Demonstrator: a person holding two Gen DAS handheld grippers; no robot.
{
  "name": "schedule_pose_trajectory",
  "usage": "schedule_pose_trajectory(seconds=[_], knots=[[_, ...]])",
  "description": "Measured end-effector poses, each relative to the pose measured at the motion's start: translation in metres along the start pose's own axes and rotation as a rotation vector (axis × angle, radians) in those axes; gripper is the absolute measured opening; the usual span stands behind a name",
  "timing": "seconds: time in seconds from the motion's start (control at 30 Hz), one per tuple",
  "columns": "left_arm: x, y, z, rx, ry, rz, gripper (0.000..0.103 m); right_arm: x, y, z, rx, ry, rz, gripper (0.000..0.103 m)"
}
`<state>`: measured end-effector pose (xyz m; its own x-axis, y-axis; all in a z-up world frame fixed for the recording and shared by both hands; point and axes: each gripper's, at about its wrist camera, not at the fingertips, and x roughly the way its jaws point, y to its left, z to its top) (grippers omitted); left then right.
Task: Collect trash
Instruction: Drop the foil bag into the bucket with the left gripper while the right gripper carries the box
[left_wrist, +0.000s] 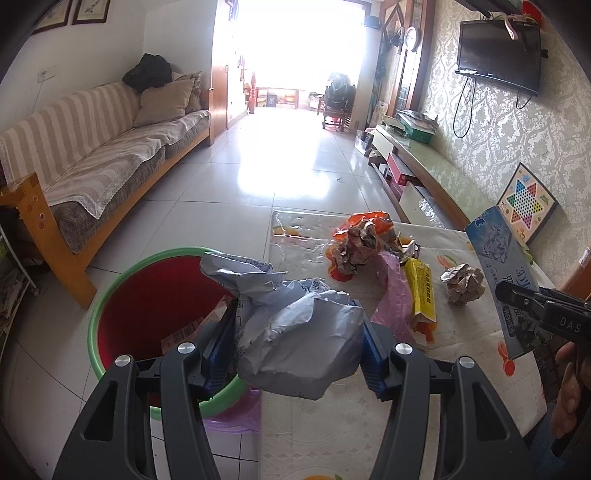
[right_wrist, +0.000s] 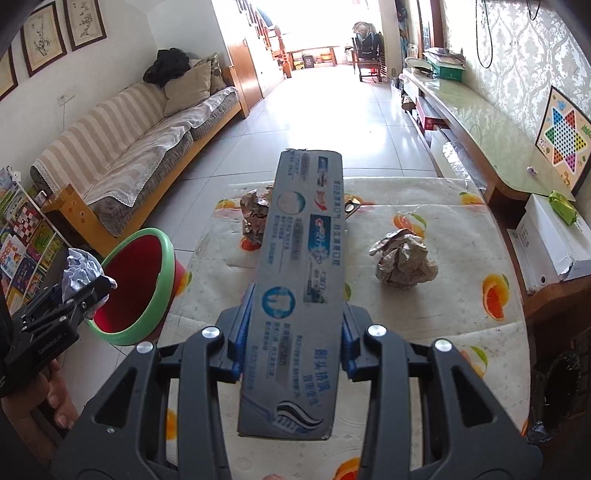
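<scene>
My left gripper (left_wrist: 299, 328) is shut on a crumpled grey-white paper (left_wrist: 295, 332) and holds it by the rim of a red bin with a green rim (left_wrist: 110, 295), partly over its opening. My right gripper (right_wrist: 291, 332) is shut on a long grey toothpaste box (right_wrist: 299, 280) and holds it above the table. The box also shows in the left wrist view (left_wrist: 498, 266), and the paper (right_wrist: 79, 273) and the bin (right_wrist: 147, 280) in the right wrist view. Crumpled paper balls (right_wrist: 404, 262) (right_wrist: 255, 214) lie on the fruit-print tablecloth (right_wrist: 461, 295).
More trash lies at the table's far end: an orange wrapper (left_wrist: 365, 221), a pink bag (left_wrist: 391, 291) and a yellow packet (left_wrist: 421, 291). A striped sofa (left_wrist: 92, 155) stands left, a long low cabinet (right_wrist: 480, 122) right. A white box (right_wrist: 546, 236) sits by the table.
</scene>
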<state>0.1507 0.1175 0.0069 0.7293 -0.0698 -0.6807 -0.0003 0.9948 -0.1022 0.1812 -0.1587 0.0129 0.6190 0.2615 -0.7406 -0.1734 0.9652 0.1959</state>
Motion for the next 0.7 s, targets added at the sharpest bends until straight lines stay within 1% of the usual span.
schedule_pose_trajectory(seconds=[0.2,0.33,0.4,0.53,0.6,0.63,0.67,0.7], knots=[[0.01,0.048,0.01,-0.039,-0.005,0.066,0.055,0.009,0.031,0.007,-0.045,0.0,0.033,0.037],[0.025,0.08,0.011,-0.075,0.019,0.106,0.055,0.013,0.052,0.011,-0.074,0.001,0.053,0.037],[0.033,0.093,0.011,-0.095,0.037,0.113,0.055,0.014,0.064,0.014,-0.098,-0.006,0.056,0.037],[0.049,0.109,0.008,-0.116,0.064,0.139,0.056,0.02,0.088,0.019,-0.137,-0.007,0.069,0.037],[0.054,0.115,0.006,-0.128,0.073,0.137,0.062,0.023,0.099,0.021,-0.155,-0.009,0.075,0.037],[0.055,0.119,0.006,-0.137,0.072,0.144,0.068,0.025,0.104,0.022,-0.162,-0.009,0.08,0.037],[0.055,0.121,0.005,-0.146,0.063,0.15,0.076,0.026,0.109,0.023,-0.171,-0.011,0.084,0.037],[0.054,0.123,0.003,-0.154,0.055,0.15,0.081,0.027,0.114,0.024,-0.182,-0.015,0.085,0.037]])
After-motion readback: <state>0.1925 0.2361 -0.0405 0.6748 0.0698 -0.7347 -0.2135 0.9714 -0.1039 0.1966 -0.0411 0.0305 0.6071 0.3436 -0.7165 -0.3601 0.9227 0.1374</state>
